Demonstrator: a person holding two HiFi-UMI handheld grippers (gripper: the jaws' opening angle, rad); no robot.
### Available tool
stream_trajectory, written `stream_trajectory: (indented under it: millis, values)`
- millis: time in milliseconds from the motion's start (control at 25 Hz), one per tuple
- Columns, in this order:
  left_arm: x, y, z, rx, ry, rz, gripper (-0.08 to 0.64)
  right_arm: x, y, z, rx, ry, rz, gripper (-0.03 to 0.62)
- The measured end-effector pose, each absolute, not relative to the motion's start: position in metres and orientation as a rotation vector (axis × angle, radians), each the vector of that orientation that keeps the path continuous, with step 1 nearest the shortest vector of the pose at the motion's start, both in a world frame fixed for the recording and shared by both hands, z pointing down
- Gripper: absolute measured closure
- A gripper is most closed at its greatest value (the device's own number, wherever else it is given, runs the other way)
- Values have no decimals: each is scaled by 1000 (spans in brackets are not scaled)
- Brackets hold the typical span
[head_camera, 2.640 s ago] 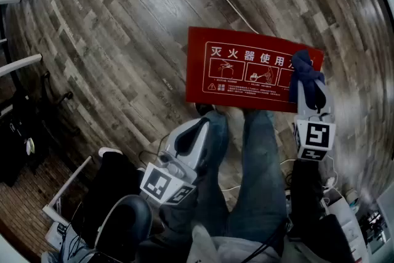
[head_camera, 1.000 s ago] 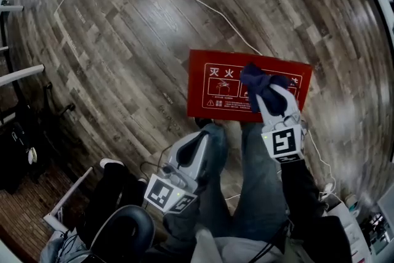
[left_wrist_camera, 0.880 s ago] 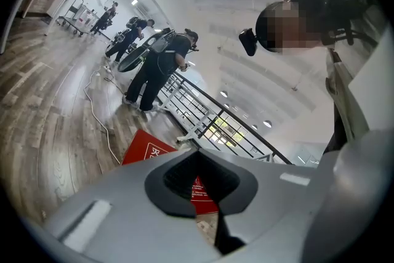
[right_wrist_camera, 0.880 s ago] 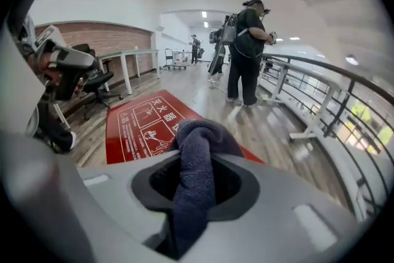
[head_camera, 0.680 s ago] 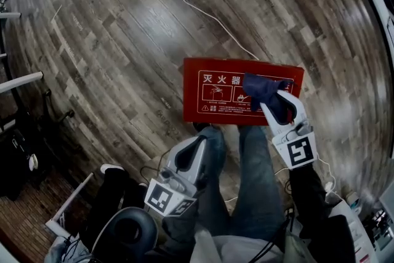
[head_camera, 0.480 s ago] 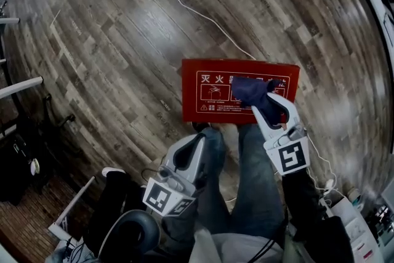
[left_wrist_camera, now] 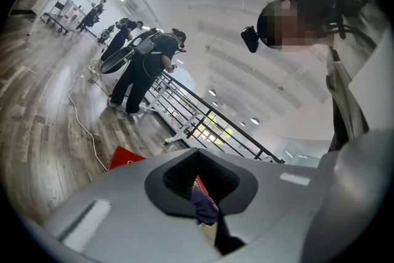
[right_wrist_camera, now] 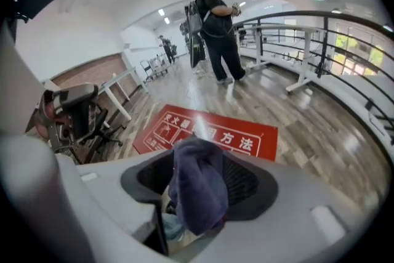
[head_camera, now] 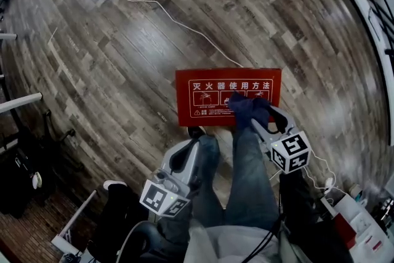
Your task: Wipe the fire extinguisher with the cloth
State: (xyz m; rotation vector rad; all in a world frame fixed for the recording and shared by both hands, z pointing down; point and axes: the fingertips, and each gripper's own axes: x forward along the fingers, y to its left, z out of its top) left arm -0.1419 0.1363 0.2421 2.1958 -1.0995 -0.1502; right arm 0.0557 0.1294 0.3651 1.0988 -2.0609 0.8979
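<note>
Right tongs (head_camera: 252, 115) have drawn back, just opening wide, cloth (right_wrist_camera: 198, 188) loose between them.

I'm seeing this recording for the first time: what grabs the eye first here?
A red rectangular board with white Chinese lettering lies flat on the dark wood-plank floor, just ahead of the person's legs. A dark blue cloth is bunched between the jaws of the right tool at the board's near edge; those jaws have just been opening and stand apart.
</note>
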Motion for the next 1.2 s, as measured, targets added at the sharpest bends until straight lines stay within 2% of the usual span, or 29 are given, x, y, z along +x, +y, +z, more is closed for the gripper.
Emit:
stream_trajectory:
  millis: [120, 160, 200, 280, 320, 720, 920, 1200]
  values:
    - [-141, 143, 221, 2210, -1078, -123, 555, 54, 132, 325, 1214, -2164, 874, 367]
    - [-141, 144, 212, 2218, -1072, -120, 555, 55, 130, 311, 1267, -2199, 848, 398]
    - [-141, 144, 202, 2231, -1068, -122, 555, 58, 126, 295, 1324, -2234, 821, 482]
    - [-142, 142, 180, 2270, -1064, -129, 555, 62, 119, 265, 1385, -2302, 794, 579]
    - [-143, 142, 170, 2289, -1067, -129, 555, 60, 117, 252, 1378, -2331, 794, 591]
    - [-122, 191, 108, 2292, -947, -81, 555, 37, 182, 162, 1220, -2327, 733, 591]
    - [-96, 210, 95, 2347, -847, -33, 555, 30, 216, 153, 1196, -2344, 737, 591]
    - [-78, 204, 58, 2389, -1007, -93, 555, 46, 227, 141, 1069, -2426, 772, 591]
